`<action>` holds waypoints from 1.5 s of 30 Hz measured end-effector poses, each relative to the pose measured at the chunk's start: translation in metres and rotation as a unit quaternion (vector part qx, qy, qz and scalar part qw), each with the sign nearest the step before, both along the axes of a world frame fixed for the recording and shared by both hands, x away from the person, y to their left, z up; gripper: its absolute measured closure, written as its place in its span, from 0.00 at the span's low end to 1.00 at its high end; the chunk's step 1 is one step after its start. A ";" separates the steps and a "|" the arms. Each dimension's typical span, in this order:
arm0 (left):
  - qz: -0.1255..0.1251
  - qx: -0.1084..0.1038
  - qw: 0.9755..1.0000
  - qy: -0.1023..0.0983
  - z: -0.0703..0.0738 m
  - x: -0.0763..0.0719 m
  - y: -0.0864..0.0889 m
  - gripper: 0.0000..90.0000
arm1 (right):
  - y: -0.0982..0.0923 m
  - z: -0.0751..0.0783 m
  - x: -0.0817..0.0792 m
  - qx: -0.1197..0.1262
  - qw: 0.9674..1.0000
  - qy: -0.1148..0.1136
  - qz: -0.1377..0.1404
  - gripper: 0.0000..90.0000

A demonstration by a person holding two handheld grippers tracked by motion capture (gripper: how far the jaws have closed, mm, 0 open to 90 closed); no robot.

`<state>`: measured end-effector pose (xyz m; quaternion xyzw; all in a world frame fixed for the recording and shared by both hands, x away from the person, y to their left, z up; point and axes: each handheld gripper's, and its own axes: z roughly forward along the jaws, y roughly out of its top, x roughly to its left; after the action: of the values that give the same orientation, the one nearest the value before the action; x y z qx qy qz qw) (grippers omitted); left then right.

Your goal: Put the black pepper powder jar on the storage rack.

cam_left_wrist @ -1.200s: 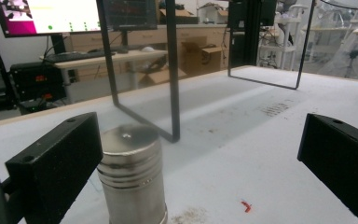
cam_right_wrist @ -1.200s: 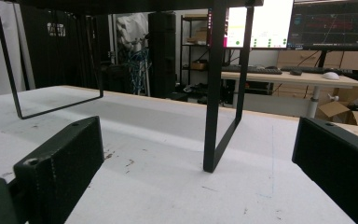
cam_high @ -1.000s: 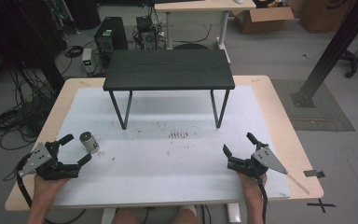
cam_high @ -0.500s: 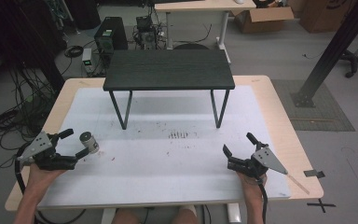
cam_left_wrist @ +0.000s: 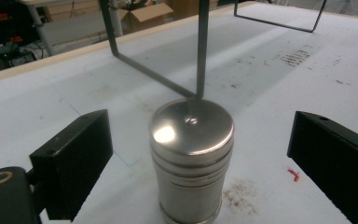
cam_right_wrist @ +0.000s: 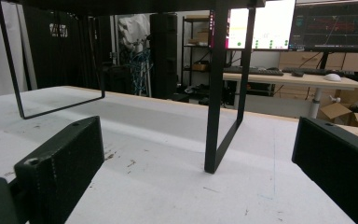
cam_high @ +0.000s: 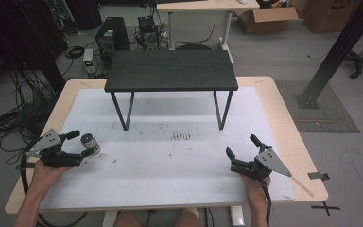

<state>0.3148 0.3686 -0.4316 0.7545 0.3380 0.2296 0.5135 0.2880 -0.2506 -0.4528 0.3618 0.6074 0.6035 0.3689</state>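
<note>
Steel canister (cam_left_wrist: pixel 191 158) – upright between left gripper (cam_left_wrist: pixel 200 154) jaws, just closing, untouched | right gripper (cam_high: pixel 244 152) – wide, nothing between

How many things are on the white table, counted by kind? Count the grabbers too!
Shiny metal can: 1
Black shelf on thin legs: 1
Hand-held grippers: 2, the left hand-held gripper and the right hand-held gripper
Total: 4
</note>
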 end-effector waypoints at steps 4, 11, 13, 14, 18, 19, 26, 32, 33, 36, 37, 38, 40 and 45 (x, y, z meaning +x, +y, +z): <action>0.005 0.004 1.000 0.004 -0.001 0.002 -0.001 0.12 | 0.000 0.000 0.000 0.000 1.000 0.000 0.000 0.02; 0.008 0.011 1.000 0.014 -0.004 0.004 -0.001 0.20 | 0.000 0.000 0.000 0.000 1.000 0.001 0.000 0.02; 0.009 0.013 1.000 0.016 -0.004 0.005 -0.002 0.23 | 0.000 0.000 0.000 0.000 1.000 0.001 0.000 0.03; 0.009 0.013 1.000 0.016 -0.004 0.005 -0.002 0.24 | 0.000 0.000 0.000 0.000 1.000 0.001 0.000 0.03; 0.013 0.016 1.000 0.019 -0.004 0.005 -0.002 0.29 | 0.000 0.000 0.000 0.000 1.000 0.001 0.000 0.03; 0.013 0.016 1.000 0.021 -0.004 0.005 -0.002 0.29 | 0.000 0.000 0.000 0.000 1.000 0.001 0.000 0.03; 0.019 0.025 0.999 0.024 -0.005 0.005 -0.004 0.42 | 0.000 0.000 0.000 0.000 1.000 0.001 0.000 0.03; 0.023 0.027 0.999 0.024 -0.006 0.006 -0.004 0.47 | 0.000 0.000 0.000 0.000 1.000 0.001 0.000 0.03; 0.024 0.027 0.999 0.025 -0.006 0.006 -0.004 0.48 | 0.000 0.000 0.000 0.000 1.000 0.001 0.000 0.03; 0.022 0.026 0.999 0.024 -0.006 0.006 -0.004 0.50 | 0.000 0.000 0.000 0.000 1.000 0.002 0.000 0.03; 0.021 0.026 0.999 0.024 -0.006 0.006 -0.005 0.51 | 0.000 0.000 0.000 0.000 1.000 0.001 0.000 0.03; 0.020 0.027 0.999 0.024 -0.006 0.005 -0.005 0.51 | 0.000 0.000 0.000 0.000 1.000 0.001 0.000 0.03; 0.018 0.027 0.999 0.023 -0.006 0.005 -0.005 0.54 | 0.000 0.000 0.000 -0.001 1.000 0.002 0.000 0.03; 0.018 0.025 0.999 0.026 -0.006 0.005 -0.005 0.55 | 0.000 0.000 0.000 -0.001 1.000 0.002 0.000 0.03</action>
<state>0.3198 0.3638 -0.4377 0.7666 0.3587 0.2273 0.4816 0.2882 -0.2506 -0.4528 0.3626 0.6083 0.6025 0.3680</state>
